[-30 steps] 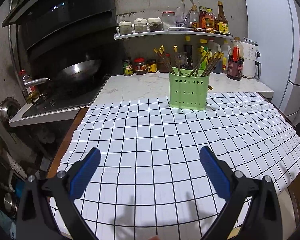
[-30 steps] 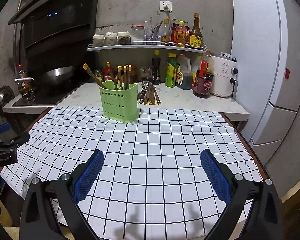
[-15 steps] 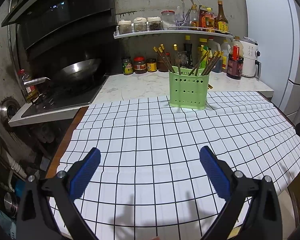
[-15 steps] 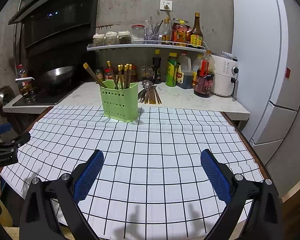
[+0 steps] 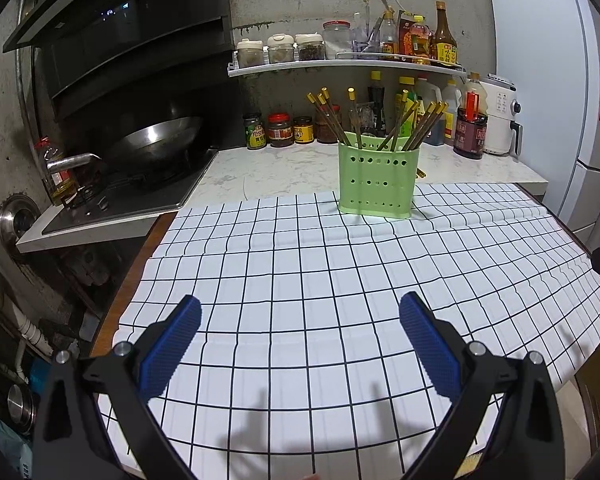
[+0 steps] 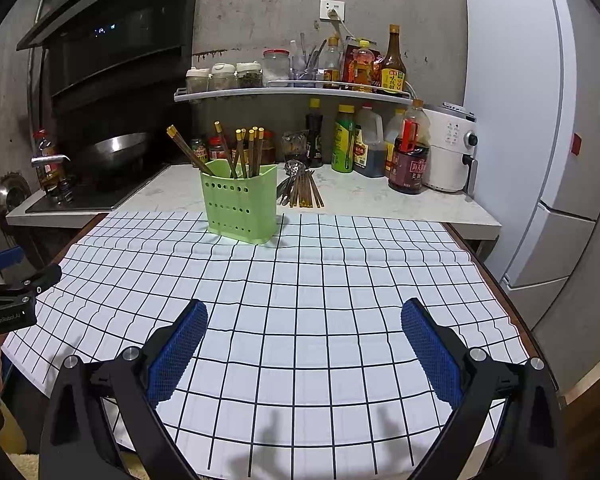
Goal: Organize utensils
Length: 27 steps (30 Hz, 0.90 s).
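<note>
A green perforated utensil holder (image 5: 375,182) stands at the far edge of the checked cloth (image 5: 340,280), with several gold-tipped chopsticks (image 5: 332,118) upright in it. It also shows in the right wrist view (image 6: 240,204). Loose chopsticks and spoons (image 6: 300,190) lie on the marble counter just behind and right of the holder. My left gripper (image 5: 300,344) is open and empty over the near cloth. My right gripper (image 6: 304,348) is open and empty, also near the front edge. The left gripper (image 6: 8,288) shows at the right view's left edge.
A wok (image 5: 156,140) sits on the stove at the left. Sauce bottles and jars (image 6: 360,148) line the counter's back and the wall shelf (image 6: 292,90). A white appliance (image 6: 448,152) and a fridge (image 6: 540,120) stand at the right.
Both grippers have drifted very slightly; nothing has been taken hold of or moved.
</note>
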{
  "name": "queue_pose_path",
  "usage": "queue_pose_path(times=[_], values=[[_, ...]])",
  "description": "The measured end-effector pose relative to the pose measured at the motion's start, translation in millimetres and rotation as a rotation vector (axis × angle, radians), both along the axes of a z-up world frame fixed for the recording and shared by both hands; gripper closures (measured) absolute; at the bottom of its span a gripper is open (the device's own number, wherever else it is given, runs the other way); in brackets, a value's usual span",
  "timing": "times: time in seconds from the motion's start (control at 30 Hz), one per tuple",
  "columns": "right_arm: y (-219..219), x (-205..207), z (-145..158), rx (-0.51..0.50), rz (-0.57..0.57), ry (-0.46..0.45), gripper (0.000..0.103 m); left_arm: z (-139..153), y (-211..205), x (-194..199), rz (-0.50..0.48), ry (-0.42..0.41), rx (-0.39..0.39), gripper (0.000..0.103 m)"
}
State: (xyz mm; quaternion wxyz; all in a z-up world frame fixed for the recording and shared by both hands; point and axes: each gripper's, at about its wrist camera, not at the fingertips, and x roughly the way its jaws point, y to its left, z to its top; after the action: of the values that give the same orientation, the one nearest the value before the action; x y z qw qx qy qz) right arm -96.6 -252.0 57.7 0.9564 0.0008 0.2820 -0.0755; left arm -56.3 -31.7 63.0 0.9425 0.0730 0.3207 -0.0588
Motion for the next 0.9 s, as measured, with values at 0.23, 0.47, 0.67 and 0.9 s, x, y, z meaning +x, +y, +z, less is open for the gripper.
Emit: queue_pose_path(times=[0.23,0.47,0.67,0.9], values=[[-0.1,0.5,-1.2,0.001,0.0,0.0,0.006,-0.1,-0.1,0.2,0.001,0.001,0.0,0.006],[2.0,3.2,-3.9,0.003,0.004,0.008,0.006,-1.6,1.6,3.0,0.004,0.008,0.0,0.006],[2.3,4.1,-4.5,0.003,0.006,0.011,0.006,-1.7,2.1,3.3,0.003,0.008,0.0,0.006],[2.4,5.8,-4.9,0.004,0.008,0.011,0.006,-1.7,2.0,2.8,0.004,0.004,0.002,0.006]])
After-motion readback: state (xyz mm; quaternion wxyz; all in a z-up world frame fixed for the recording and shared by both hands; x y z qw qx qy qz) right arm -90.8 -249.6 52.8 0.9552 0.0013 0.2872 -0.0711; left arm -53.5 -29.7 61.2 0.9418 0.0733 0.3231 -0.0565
